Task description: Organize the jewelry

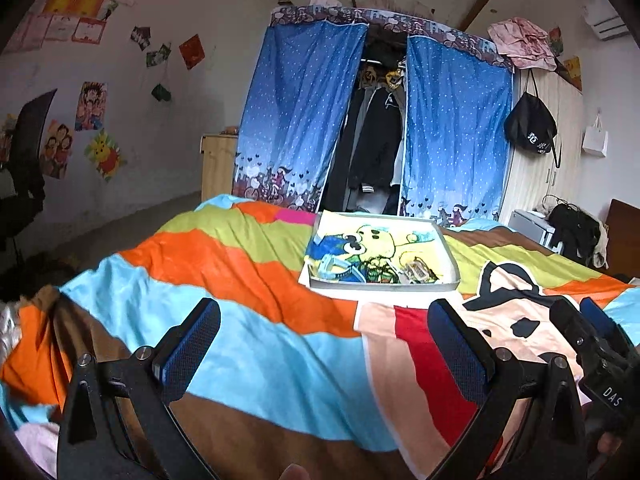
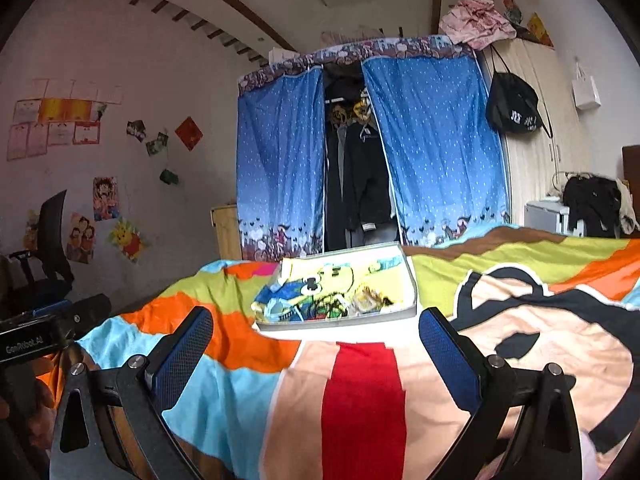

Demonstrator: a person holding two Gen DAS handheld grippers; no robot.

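The shallow white rectangular tray (image 1: 448, 256) lined with a yellow cartoon print sits on the striped multicoloured bedspread (image 1: 248, 344), at twelve o'clock from both tools. A small tangle of jewelry (image 1: 416, 272) lies in its near right corner. The left gripper (image 1: 324, 340) gapes wide, empty. The right gripper (image 2: 316, 348) is equally spread, holding nothing. Only the left view shows the tray's interior clearly; only the right view shows the left tool's body, at nine o'clock.
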